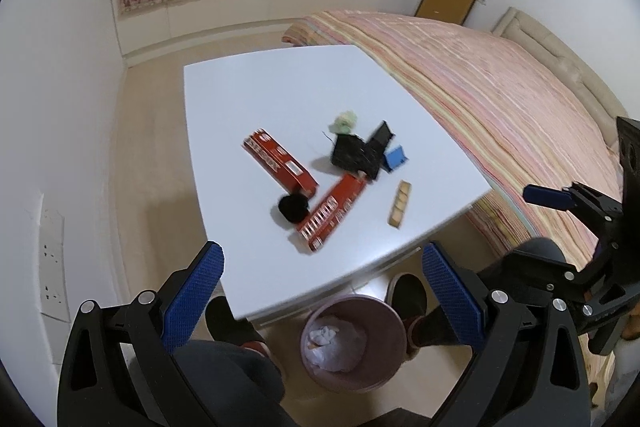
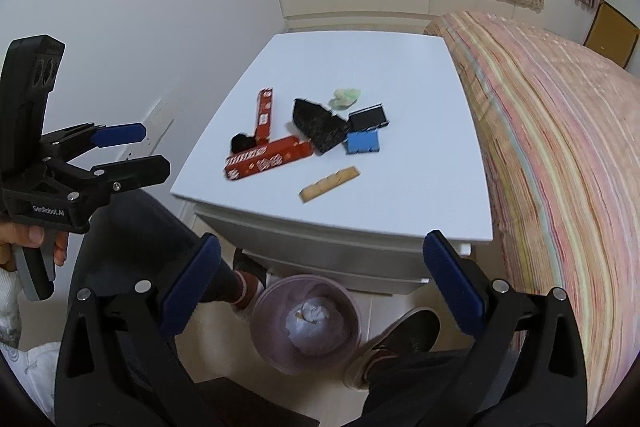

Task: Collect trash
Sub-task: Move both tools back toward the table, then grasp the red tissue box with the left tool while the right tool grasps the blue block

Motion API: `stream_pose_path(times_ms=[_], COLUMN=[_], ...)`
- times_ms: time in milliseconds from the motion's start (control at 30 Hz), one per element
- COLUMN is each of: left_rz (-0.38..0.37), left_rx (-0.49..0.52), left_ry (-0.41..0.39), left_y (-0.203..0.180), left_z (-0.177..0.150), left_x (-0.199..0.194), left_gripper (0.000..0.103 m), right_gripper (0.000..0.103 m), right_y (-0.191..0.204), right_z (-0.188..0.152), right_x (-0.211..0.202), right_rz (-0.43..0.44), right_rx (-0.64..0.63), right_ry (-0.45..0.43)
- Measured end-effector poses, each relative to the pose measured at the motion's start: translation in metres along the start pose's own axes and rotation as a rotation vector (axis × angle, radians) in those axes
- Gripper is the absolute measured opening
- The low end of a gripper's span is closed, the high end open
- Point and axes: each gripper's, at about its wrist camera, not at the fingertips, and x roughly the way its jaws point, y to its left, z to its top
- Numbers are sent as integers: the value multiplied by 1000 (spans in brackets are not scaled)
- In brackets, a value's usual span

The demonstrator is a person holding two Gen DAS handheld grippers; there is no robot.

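Observation:
On the white table (image 1: 260, 99) (image 2: 420, 155) lie two red boxes (image 1: 278, 163) (image 1: 334, 213) (image 2: 266, 115) (image 2: 270, 159), a black ball (image 1: 293, 207) (image 2: 239, 143), a black crumpled wrapper (image 1: 354, 151) (image 2: 318, 125), a blue box (image 1: 395, 159) (image 2: 362, 142), a green-white wad (image 1: 343, 121) (image 2: 345, 97) and a tan strip (image 1: 400, 203) (image 2: 330, 183). A pink bin (image 1: 352, 339) (image 2: 306, 323) with white paper stands on the floor below the table's near edge. My left gripper (image 1: 322, 291) (image 2: 148, 151) and right gripper (image 2: 320, 287) (image 1: 548, 195) are open and empty, held above the near edge.
A bed with a striped pink cover (image 1: 500, 99) (image 2: 560, 147) stands against the table's right side. A white wall (image 1: 60, 107) is on the left. The person's legs and shoes (image 1: 408, 299) (image 2: 400, 343) flank the bin.

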Motion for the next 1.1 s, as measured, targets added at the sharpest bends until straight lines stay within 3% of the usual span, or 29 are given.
stream_pose_path(times_ms=[533,833,900,1100], left_rz=[138,193,202,236], left_rx=[-147,-201,-201,-208], left_ry=[70,94,96,96], left_y=[35,38,37,39], left_z=[48,52,52,51], left_x=[82,113,115,122], left_gripper=[95,95,89,85], right_gripper=[99,99,99,96], right_y=[-31,-40,-42,-44], right_z=[49,58,59,63], right_x=[60,91,97,113], right_rz=[-25,-18,-18,-17], right_rx=[-8,-21,-24,-43], right_ry=[39,61,63,63])
